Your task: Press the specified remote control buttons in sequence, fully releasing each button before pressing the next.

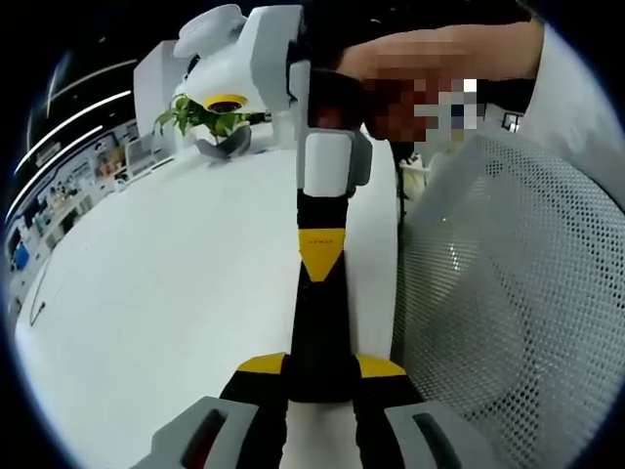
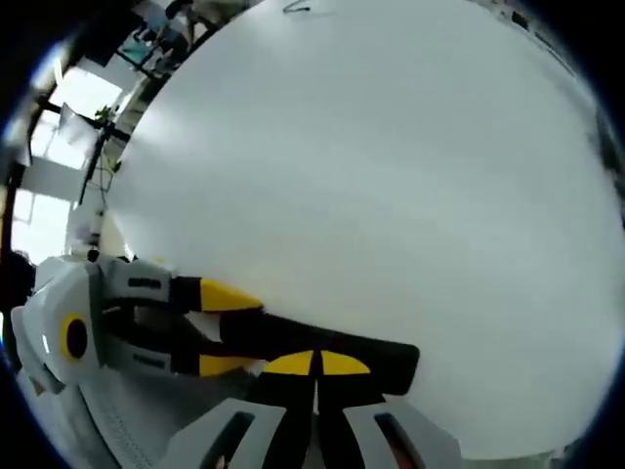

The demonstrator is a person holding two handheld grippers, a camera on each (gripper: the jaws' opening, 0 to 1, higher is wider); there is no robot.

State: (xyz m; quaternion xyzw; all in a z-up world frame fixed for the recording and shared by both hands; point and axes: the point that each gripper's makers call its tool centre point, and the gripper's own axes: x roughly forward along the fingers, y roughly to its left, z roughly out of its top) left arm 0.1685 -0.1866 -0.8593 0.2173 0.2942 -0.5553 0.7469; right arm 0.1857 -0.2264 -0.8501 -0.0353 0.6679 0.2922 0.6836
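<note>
The black remote control (image 1: pixel 317 332) lies on the white desk (image 1: pixel 176 293), clamped at one end by the left gripper (image 1: pixel 317 376) and at the other by the right gripper (image 2: pixel 314 366) (fingers closed). With both ends clamped, no fingertip is free; twisting could skew it.

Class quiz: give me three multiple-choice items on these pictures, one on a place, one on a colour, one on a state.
1. Where is the long black plastic remote control? A between the jaws of the left gripper; B in a drawer; C on the floor.
2. What colour are the grippers' fingertips? A red; B yellow; C green.
3. How do the jaws of the right gripper stand? A wide open; B shut together; C around a cup.
Answers: 1 A: clamped from both sides. 2 B: yellow shows in both views. 3 B: the tips meet.
</note>
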